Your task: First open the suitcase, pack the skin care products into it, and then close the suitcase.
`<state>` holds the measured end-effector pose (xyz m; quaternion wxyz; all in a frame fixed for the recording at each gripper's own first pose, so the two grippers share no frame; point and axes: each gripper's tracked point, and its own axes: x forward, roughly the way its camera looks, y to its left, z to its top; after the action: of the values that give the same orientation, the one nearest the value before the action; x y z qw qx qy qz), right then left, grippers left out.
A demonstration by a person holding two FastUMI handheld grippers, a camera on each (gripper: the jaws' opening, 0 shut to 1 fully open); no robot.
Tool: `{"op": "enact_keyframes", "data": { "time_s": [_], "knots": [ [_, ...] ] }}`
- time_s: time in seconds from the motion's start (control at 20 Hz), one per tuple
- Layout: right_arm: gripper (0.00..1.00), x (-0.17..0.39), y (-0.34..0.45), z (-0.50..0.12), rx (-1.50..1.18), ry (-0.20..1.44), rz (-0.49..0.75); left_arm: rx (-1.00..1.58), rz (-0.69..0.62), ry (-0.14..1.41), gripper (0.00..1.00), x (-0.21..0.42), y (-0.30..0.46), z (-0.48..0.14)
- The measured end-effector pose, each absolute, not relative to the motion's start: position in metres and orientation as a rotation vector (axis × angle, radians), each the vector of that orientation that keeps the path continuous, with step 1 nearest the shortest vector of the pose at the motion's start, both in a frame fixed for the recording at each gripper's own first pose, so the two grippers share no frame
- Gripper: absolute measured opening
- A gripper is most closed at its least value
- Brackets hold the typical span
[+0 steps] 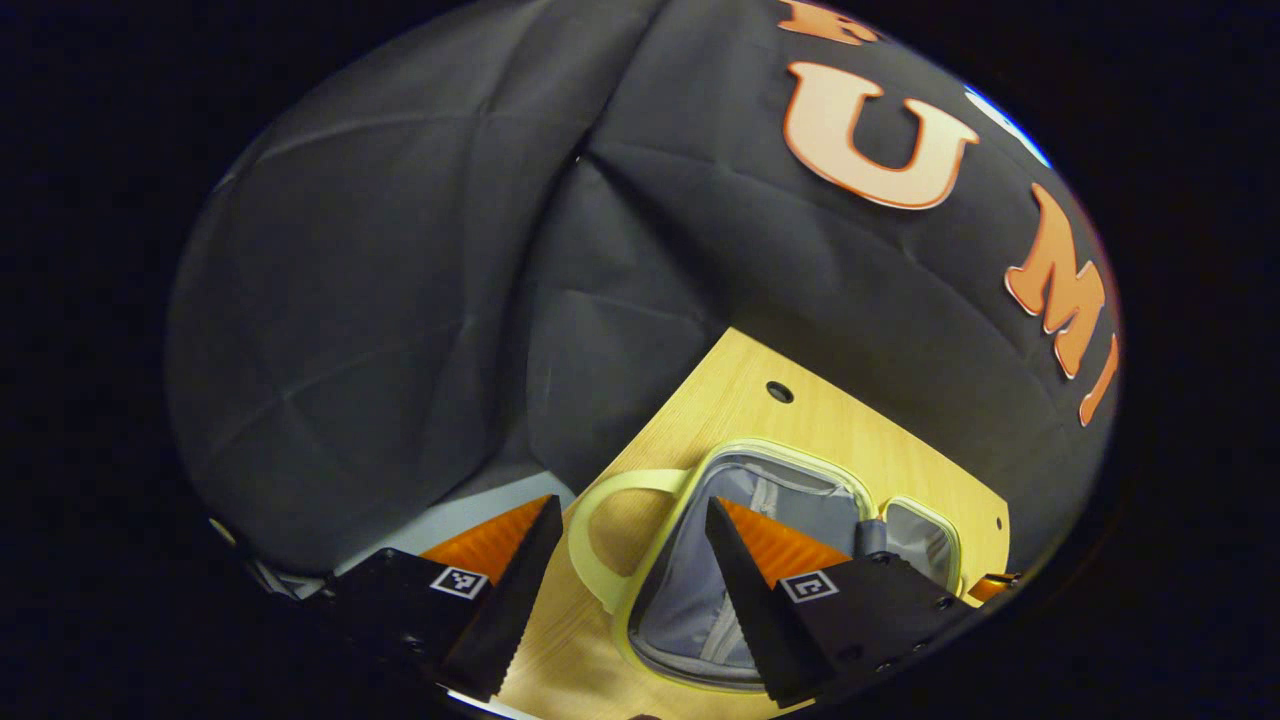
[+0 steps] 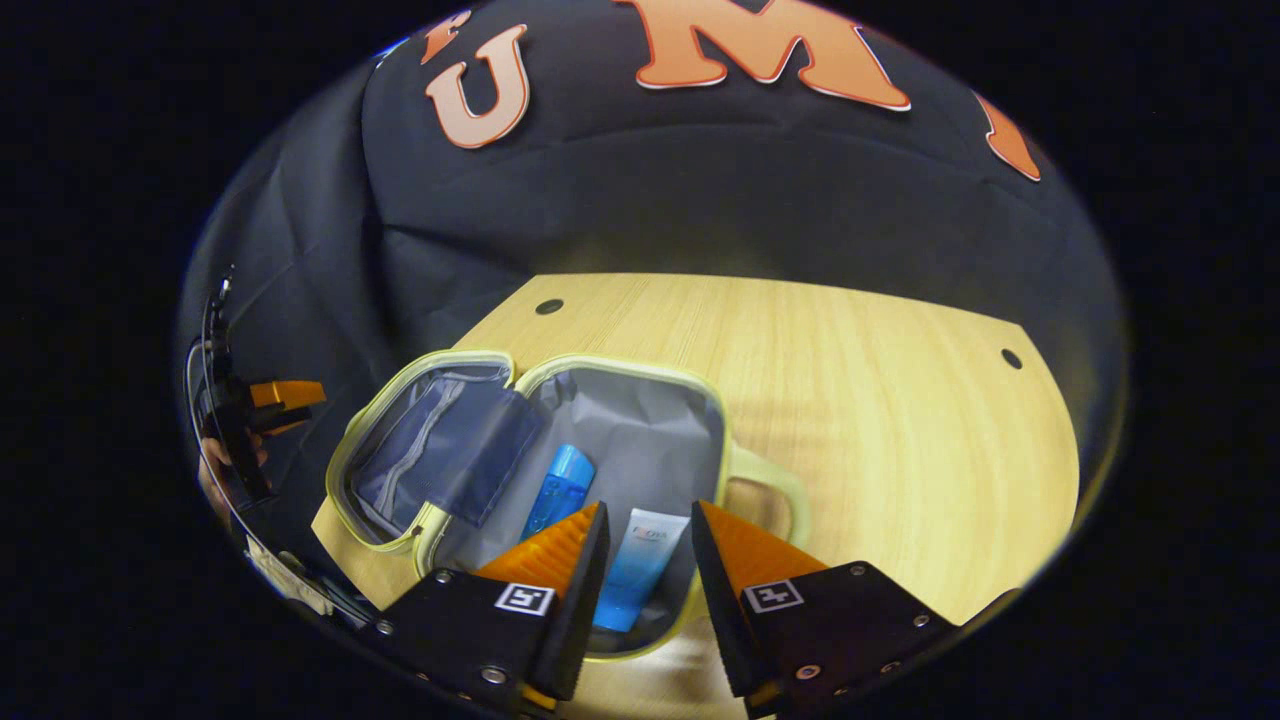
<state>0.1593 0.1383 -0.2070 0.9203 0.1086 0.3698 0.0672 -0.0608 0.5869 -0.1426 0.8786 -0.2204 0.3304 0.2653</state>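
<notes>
Suitcase [image 2: 640,420] lies open, soft and light, lid [image 2: 440,445] floppy, take its rim; tube [image 2: 640,570] and bottle [image 2: 560,488] inside; left gripper [image 1: 625,530] and right gripper [image 2: 648,540] both released, empty.

The pale tube [image 2: 640,565] lying in the open suitcase [image 2: 640,410] carries a small dark brand mark near its top, too blurred to read.
</notes>
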Motion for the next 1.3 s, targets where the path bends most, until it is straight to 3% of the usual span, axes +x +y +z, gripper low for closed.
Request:
{"op": "enact_keyframes", "data": {
  "time_s": [0.1, 0.2, 0.55, 0.65, 0.85, 0.9, 0.95, 1.3],
  "knots": [
    [0.67, 0.161, 0.127, -0.19, 0.223, 0.72, 0.118, -0.526, 0.56, 0.725, 0.9, -0.063, 0.596, -0.16],
    [0.73, 0.162, 0.116, -0.172, 0.219, 0.677, 0.1, -0.573, 0.566, 0.748, 0.9, -0.064, 0.605, -0.178],
    [0.81, 0.165, 0.084, -0.121, 0.193, 0.56, 0.049, -0.864, 0.507, 0.83, 0.9, -0.058, 0.6, -0.232],
    [0.81, 0.164, 0.078, -0.115, 0.203, 0.549, 0.038, -0.935, 0.48, 0.82, 0.74, -0.06, 0.596, -0.235],
    [0.81, 0.156, 0.065, -0.113, 0.191, 0.546, 0.016, -1.042, 0.438, 0.719, 0.18, -0.05, 0.601, -0.235],
    [0.81, 0.154, 0.062, -0.113, 0.183, 0.544, 0.011, -1.036, 0.439, 0.683, 0.18, -0.049, 0.606, -0.228],
    [0.81, 0.153, 0.059, -0.113, 0.174, 0.543, 0.006, -1.02, 0.421, 0.676, 0.08, -0.05, 0.599, -0.224],
    [0.83, 0.153, 0.051, -0.1, 0.132, 0.486, -0.011, -0.874, 0.286, 0.553, 0.08, -0.033, 0.586, -0.123]
  ]
}}
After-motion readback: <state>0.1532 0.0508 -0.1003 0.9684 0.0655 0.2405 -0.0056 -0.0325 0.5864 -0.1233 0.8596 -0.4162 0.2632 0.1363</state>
